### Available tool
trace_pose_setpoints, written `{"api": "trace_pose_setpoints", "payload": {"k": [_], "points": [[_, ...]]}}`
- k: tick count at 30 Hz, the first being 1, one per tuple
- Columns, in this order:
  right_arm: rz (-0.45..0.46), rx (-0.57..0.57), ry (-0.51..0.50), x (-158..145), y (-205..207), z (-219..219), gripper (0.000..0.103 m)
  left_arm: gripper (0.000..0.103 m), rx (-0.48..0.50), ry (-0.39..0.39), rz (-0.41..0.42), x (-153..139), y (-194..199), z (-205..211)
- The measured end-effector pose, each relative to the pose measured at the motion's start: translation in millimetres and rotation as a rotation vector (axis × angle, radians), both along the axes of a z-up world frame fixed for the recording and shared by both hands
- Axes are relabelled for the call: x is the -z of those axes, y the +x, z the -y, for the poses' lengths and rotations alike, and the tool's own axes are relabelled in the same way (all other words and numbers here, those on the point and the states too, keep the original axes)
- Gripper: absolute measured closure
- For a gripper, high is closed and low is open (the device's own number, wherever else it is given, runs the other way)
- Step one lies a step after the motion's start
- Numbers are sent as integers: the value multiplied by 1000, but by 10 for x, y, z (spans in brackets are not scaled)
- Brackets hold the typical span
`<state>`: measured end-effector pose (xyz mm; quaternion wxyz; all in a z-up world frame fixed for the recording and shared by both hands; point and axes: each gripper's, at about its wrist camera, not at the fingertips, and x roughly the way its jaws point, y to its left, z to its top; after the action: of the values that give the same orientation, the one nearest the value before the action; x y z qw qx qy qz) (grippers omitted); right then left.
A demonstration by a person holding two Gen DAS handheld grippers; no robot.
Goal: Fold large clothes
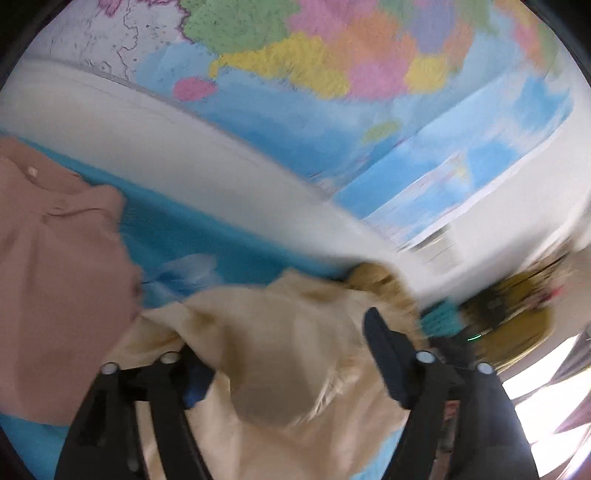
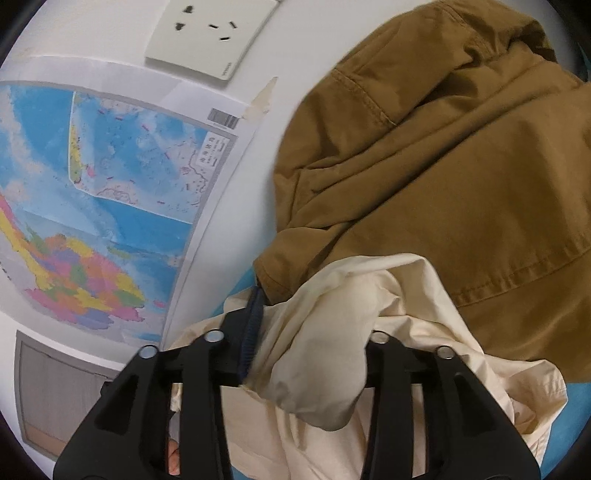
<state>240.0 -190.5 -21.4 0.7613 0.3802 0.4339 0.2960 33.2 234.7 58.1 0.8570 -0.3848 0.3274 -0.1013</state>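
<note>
Both claws are buried in one cream garment (image 2: pixel 332 332): the left claw (image 1: pixel 280 354) and right claw (image 2: pixel 310 332) each have cloth bunched between wide-set fingers, though whether either truly pinches it cannot be told. Two other garments flank the cream one on the blue worktop (image 1: pixel 192 229): a brown jacket (image 2: pixel 461 177) touching its far edge, a pink one (image 1: pixel 55 266) beside it. One colourful wall map (image 2: pixel 110 192) hangs behind, one socket plate (image 2: pixel 210 33) above.

Left wrist view motion-blurred throughout. We cannot read wall map (image 1: pixel 332 66) lettering. Cream garment (image 1: pixel 280 350) covers left gripper (image 1: pixel 280 354) fingertips; cream garment (image 2: pixel 332 332) hides right gripper (image 2: pixel 310 347) right finger. Brown jacket (image 2: pixel 461 166) cut off by frame edge.
</note>
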Motion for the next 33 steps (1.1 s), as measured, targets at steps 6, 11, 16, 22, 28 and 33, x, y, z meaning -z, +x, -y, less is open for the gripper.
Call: {"api": "trace_pose_setpoints", "payload": {"k": [6, 11, 16, 22, 28, 33], "points": [[65, -43, -49, -140, -34, -109, 40, 24, 51, 243, 45, -54, -64, 424], [169, -75, -121, -339, -152, -189, 10, 23, 276, 492, 1, 148, -29, 1085], [362, -151, -284, -605, -517, -317, 5, 20, 397, 680, -102, 514, 239, 1626], [615, -347, -808, -376, -1084, -1052, 25, 63, 419, 646, -124, 702, 447, 1635], [616, -308, -751, -494, -911, -1081, 101, 88, 363, 569, -108, 540, 580, 1496], [648, -213, -720, -642, -650, -1179, 101, 88, 267, 567, -24, 184, 597, 1397]]}}
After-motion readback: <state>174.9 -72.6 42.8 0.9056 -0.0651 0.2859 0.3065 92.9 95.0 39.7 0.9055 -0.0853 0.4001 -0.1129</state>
